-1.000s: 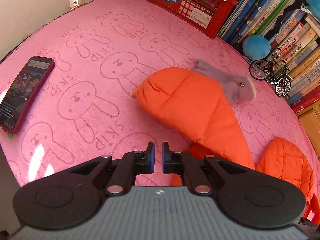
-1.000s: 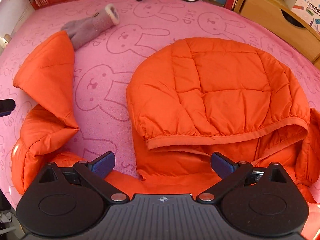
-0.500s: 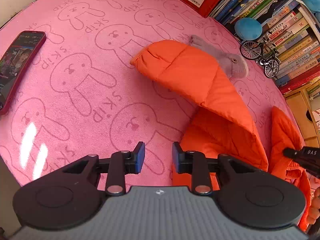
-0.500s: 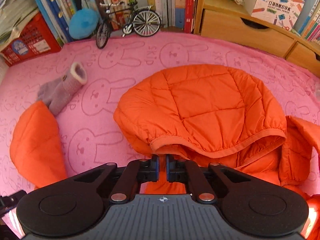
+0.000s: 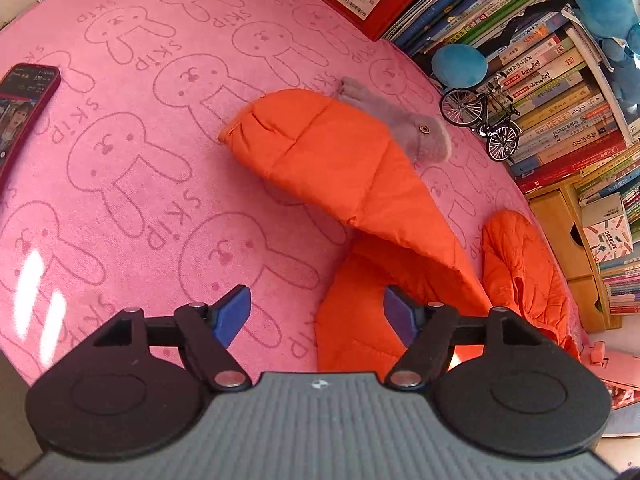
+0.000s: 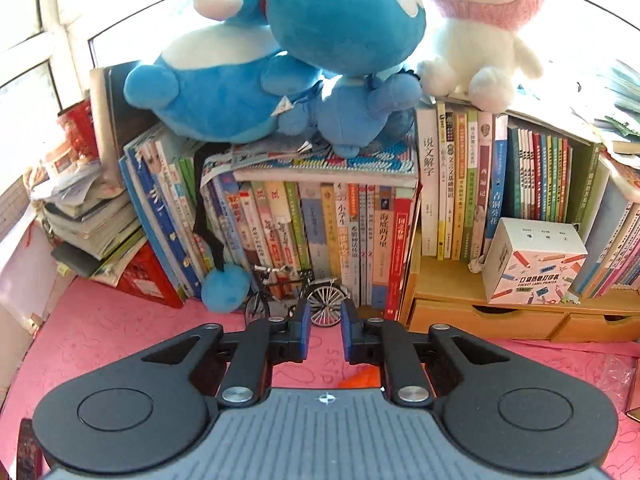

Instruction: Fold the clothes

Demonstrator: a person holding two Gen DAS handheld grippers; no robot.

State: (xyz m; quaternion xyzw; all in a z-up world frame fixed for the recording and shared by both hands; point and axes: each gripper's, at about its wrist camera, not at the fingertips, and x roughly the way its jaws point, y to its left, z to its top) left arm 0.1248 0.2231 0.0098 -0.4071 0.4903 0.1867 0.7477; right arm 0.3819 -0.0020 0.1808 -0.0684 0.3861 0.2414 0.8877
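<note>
Since before, left gripper (image 5: 316, 307) spread wide, empty; right gripper (image 6: 324, 330) narrowed, lifted away. Grab puffy orange quilted jacket (image 5: 340, 168) at sleeve cuff.

I'm in a home, likely a child's room: packed children's books (image 6: 320, 232) on a wooden shelf (image 6: 448, 280), plush toys (image 6: 344, 28) on top, a pink bunny-print cover (image 5: 120, 152), a model bicycle (image 6: 296, 292), a phone (image 5: 24, 108).

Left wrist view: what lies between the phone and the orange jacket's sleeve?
Only bare pink bunny-print mat lies between the phone and the sleeve, seen in the left wrist view.
</note>
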